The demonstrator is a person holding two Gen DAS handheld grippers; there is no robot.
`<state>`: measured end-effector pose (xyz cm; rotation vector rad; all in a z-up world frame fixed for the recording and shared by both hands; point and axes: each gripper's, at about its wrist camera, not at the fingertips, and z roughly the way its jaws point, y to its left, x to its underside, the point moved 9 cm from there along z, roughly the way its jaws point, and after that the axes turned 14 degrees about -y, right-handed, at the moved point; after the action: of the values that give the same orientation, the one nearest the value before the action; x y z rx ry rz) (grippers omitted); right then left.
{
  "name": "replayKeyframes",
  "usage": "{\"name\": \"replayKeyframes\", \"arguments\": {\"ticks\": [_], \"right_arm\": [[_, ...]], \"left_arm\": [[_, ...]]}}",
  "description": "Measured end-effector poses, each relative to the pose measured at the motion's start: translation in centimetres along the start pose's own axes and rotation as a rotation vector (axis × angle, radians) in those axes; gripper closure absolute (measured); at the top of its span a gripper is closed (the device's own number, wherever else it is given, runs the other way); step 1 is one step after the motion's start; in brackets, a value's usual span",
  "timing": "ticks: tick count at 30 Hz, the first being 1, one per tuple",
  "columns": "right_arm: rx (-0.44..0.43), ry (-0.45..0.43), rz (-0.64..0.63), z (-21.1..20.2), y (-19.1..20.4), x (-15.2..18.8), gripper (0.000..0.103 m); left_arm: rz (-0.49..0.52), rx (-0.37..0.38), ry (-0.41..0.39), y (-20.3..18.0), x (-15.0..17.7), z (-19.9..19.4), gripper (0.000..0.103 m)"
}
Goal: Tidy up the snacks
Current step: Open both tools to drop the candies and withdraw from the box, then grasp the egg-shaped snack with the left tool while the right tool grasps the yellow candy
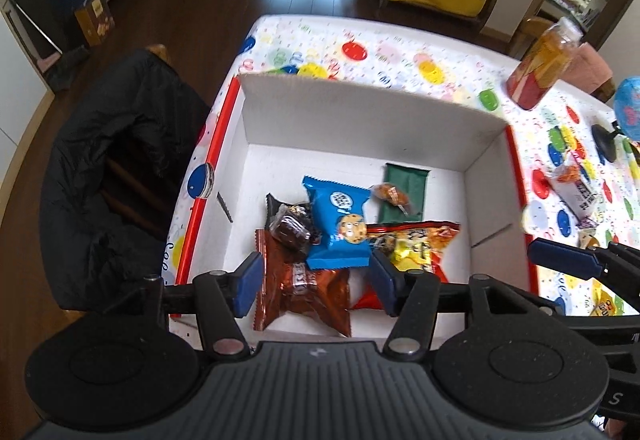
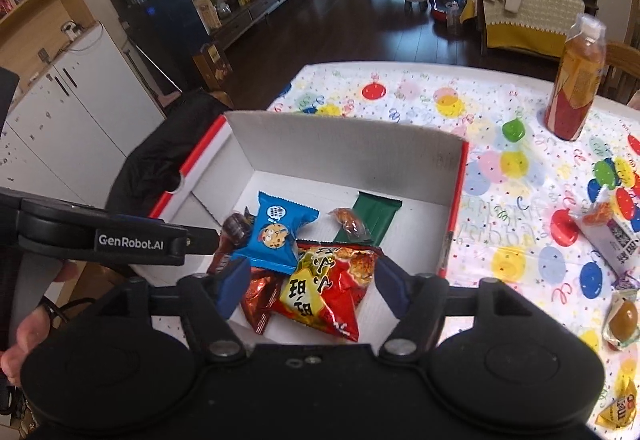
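A white cardboard box [image 1: 360, 120] [image 2: 340, 144] stands on the table and holds several snacks: a blue cookie packet [image 1: 340, 224] [image 2: 276, 232], a brown packet [image 1: 308, 292], a dark chocolate cake [image 1: 290, 228], a green bar [image 1: 404, 188] [image 2: 372, 216] and a red-yellow chip bag [image 1: 416, 244] [image 2: 328, 288]. My left gripper [image 1: 316, 284] is open and empty above the box's near side. My right gripper [image 2: 312, 288] is open and empty above the chip bag. Each gripper shows at the edge of the other's view.
A juice bottle [image 1: 540, 68] [image 2: 576, 80] stands at the table's far right. Loose snacks lie right of the box: a white packet [image 2: 608, 236], a wrapped bun [image 2: 622, 320], a yellow packet [image 2: 620, 410]. A black jacket [image 1: 112, 168] hangs on a chair at left.
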<state>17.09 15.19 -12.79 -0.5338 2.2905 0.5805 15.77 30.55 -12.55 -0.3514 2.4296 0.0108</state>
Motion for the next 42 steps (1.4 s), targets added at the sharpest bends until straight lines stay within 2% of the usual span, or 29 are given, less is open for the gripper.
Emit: {"name": "replayKeyframes", "arguments": {"ticks": [2, 8, 10, 11, 14, 16, 22, 23, 25, 27, 35, 42], "right_arm": [[-0.005, -0.015, 0.001, -1.0, -0.1, 0.0, 0.028], [-0.014, -0.060, -0.005, -4.5, -0.7, 0.0, 0.018], [-0.013, -0.071, -0.001, -5.5, -1.3, 0.1, 0.015], [-0.011, -0.077, 0.003, -6.0, -1.7, 0.2, 0.015], [-0.012, -0.094, 0.016, -7.7, -2.8, 0.5, 0.011], [-0.008, -0.106, 0.019, -8.9, -3.8, 0.7, 0.006], [0.019, -0.134, 0.035, -12.5, -7.8, 2.0, 0.001], [0.031, -0.136, 0.037, -13.0, -8.7, 2.3, 0.001], [0.048, -0.135, 0.048, -14.1, -10.7, 3.0, 0.000], [0.066, -0.129, 0.061, -15.0, -12.8, 3.8, 0.000], [0.135, -0.113, 0.022, -18.6, -20.6, 7.8, 0.001], [0.159, -0.078, 0.057, -19.7, -25.4, 10.6, 0.005]], "left_arm": [[0.003, 0.008, -0.020, -0.6, 0.0, -0.9, 0.039], [0.019, 0.038, -0.074, -3.0, 0.2, -3.3, 0.036], [0.025, 0.050, -0.093, -4.0, 0.4, -4.2, 0.028], [0.026, 0.057, -0.100, -4.5, 0.4, -4.6, 0.027], [0.035, 0.075, -0.120, -6.3, 0.7, -5.7, 0.027], [0.042, 0.086, -0.139, -7.5, 0.9, -6.3, 0.021], [0.044, 0.125, -0.170, -12.3, 1.8, -7.2, 0.019], [0.044, 0.133, -0.171, -13.2, 2.0, -7.2, 0.018], [0.047, 0.145, -0.180, -15.0, 2.4, -7.3, 0.006], [0.048, 0.150, -0.191, -16.9, 2.8, -7.1, 0.000], [0.062, 0.173, -0.173, -24.9, 4.7, -5.6, 0.000], [0.104, 0.164, -0.121, -30.4, 6.3, -3.2, 0.000]]}}
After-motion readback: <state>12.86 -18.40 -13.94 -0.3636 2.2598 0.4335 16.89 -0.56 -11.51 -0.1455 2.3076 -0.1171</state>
